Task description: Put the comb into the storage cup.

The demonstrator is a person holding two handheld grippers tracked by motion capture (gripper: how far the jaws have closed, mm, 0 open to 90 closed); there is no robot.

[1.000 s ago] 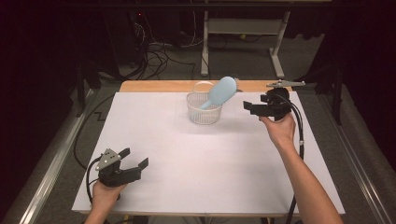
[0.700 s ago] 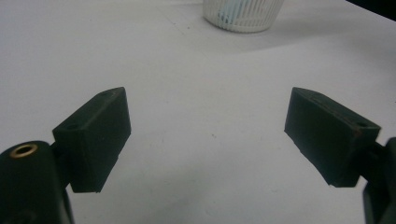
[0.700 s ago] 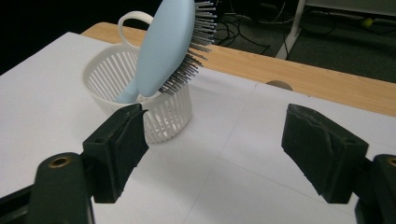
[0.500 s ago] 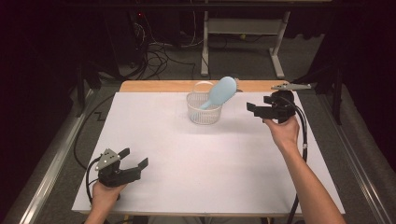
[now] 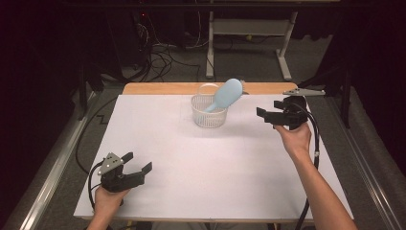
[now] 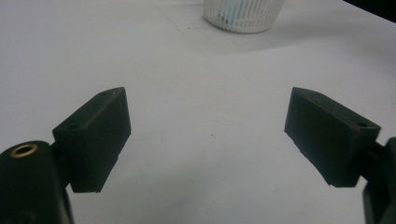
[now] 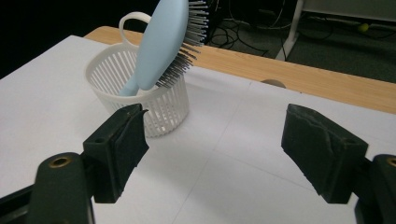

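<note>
A light blue hairbrush [image 5: 225, 95] [image 7: 161, 42] stands handle-down in a small white slatted basket [image 5: 208, 113] [image 7: 140, 88] at the back middle of the white table. Its bristled head leans out over the rim to the right. My right gripper [image 5: 272, 112] [image 7: 212, 154] hovers open to the right of the basket, with nothing between its jaws. My left gripper [image 5: 137, 164] [image 6: 208, 135] rests open near the front left corner, above bare white table. The basket's base [image 6: 243, 14] shows at the top of the left gripper view.
The white sheet [image 5: 210, 167] covers the table except a wooden strip [image 5: 163, 88] along the far edge. A metal rail [image 5: 52, 163] runs down the left side. Cables [image 5: 163, 52] and a desk frame [image 5: 249, 43] lie on the floor beyond.
My right gripper has drifted slightly to the right and a little down, away from the basket. The left gripper, brush and basket have stayed put.
</note>
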